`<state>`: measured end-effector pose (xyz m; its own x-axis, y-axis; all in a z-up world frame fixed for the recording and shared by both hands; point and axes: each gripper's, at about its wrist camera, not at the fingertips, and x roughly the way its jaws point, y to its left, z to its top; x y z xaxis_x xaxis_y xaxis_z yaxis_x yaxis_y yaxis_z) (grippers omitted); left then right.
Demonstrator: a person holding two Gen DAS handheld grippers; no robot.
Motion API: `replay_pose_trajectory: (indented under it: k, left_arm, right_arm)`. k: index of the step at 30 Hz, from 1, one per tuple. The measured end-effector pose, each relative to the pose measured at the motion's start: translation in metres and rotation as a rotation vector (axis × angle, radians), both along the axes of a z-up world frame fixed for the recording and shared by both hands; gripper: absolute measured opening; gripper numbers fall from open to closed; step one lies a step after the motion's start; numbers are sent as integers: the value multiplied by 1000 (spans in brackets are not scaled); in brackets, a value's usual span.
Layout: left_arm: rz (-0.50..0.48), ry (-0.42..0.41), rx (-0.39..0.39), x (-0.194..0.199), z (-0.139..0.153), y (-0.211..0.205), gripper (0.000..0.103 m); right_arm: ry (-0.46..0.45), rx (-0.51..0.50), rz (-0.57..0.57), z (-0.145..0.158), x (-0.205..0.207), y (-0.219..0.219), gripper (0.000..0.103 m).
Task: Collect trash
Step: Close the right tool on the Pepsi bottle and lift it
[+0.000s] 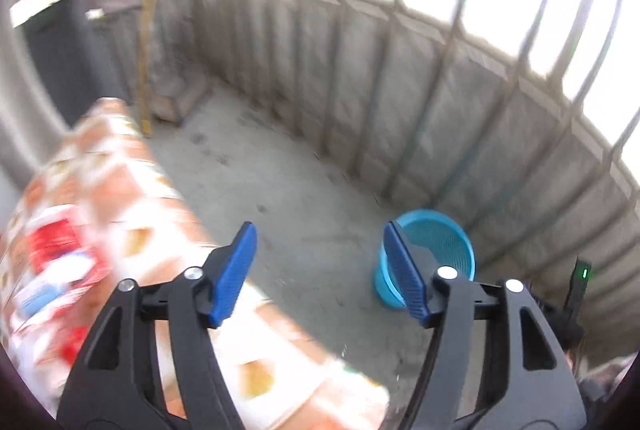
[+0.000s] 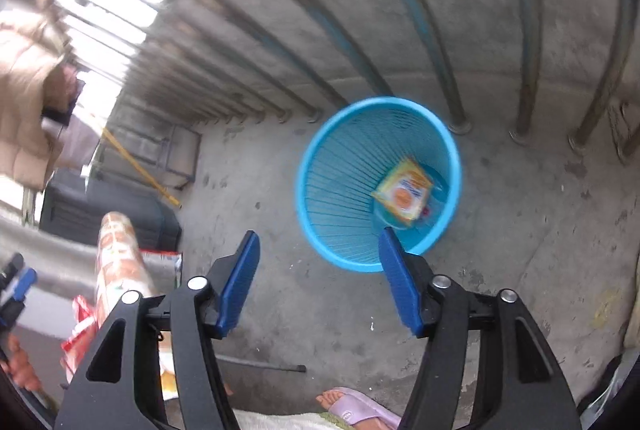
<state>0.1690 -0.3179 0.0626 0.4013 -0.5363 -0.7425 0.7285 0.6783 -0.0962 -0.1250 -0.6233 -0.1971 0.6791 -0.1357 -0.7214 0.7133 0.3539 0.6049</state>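
Since one yellow packet point(image 2: 404, 192) already lies at the bottom of the blue basket point(image 2: 320, 166), the trash that remains, by my judgement, is the red-and-white wrappers point(image 1: 54, 250) on the table with the orange-patterned cloth point(image 1: 152, 198), well apart from the basket across bare concrete floor point(image 1: 304, 190). Blur hides how many wrappers there are and which way their long sides run; in the right wrist view a red one point(image 2: 82, 326) hangs near the table's edge.

Measured from the basket, the right gripper point(image 2: 318, 284) hangs above and just short of its near rim, jaws spread wide with nothing between them. The left gripper point(image 1: 320, 274) is farther from the basket and closer to the table, jaws likewise parted and empty; the basket shows just beyond its right pad point(image 1: 404, 270), the table under and beside its left pad point(image 1: 234, 274). So the wrappers lie to the left of both grippers, away from the basket, and the left gripper is plainly the nearer one for the coming pick.

Behind the basket rise a grey wall point(image 1: 400, 90) and metal railing bars point(image 2: 528, 30). Nearer than the basket, at the lower edge of the right wrist view, is a foot in a pink slipper point(image 2: 356, 408).
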Motion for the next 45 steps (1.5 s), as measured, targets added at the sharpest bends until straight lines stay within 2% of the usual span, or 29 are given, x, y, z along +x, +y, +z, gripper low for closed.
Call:
replay_pose_trajectory:
  k: [2, 5, 9, 13, 16, 19, 21, 26, 31, 34, 35, 36, 38, 41, 45]
  left_arm:
    - [58, -25, -57, 9, 31, 58, 71]
    - [169, -92, -117, 17, 63, 151, 78]
    - [397, -135, -118, 28, 74, 275, 83]
    - [642, -78, -115, 31, 54, 385, 83]
    - [792, -16, -89, 25, 20, 451, 83]
    - [914, 81, -68, 12, -26, 501, 83]
    - [970, 157, -93, 1, -52, 527, 83]
    - [1025, 232, -130, -34, -88, 557, 83]
    - [1030, 250, -132, -49, -107, 572, 83]
    - [1025, 250, -140, -51, -109, 577, 83]
    - [1022, 248, -140, -50, -109, 577, 83]
    - [1017, 246, -139, -49, -108, 577, 83]
    - [1005, 244, -138, -45, -107, 576, 83]
    - [977, 228, -152, -37, -99, 573, 83]
    - [910, 191, -188, -21, -82, 560, 83]
  right_arm:
    - [-25, -44, 80, 28, 17, 22, 68]
    - [-57, -104, 232, 62, 48, 60, 72]
    - [-114, -104, 433, 97, 98, 114, 72]
    - [-180, -95, 671, 125, 153, 190, 73]
    - [-217, -67, 886, 133, 194, 266, 75]
    - [-179, 14, 1077, 124, 235, 343, 77]
    - [-144, 81, 1172, 114, 256, 389, 77]
    - [-66, 180, 1321, 102, 298, 480, 77]
    - [-13, 200, 1355, 96, 316, 521, 77]
    - [3, 204, 1378, 90, 317, 534, 76]
    - [16, 203, 1392, 89, 315, 537, 68]
    - [13, 208, 1407, 89, 312, 540, 64]
    - [24, 209, 1433, 90, 305, 541, 63]
    - [44, 155, 1489, 95, 304, 543, 63]
    - [85, 107, 1560, 100, 280, 518, 63]
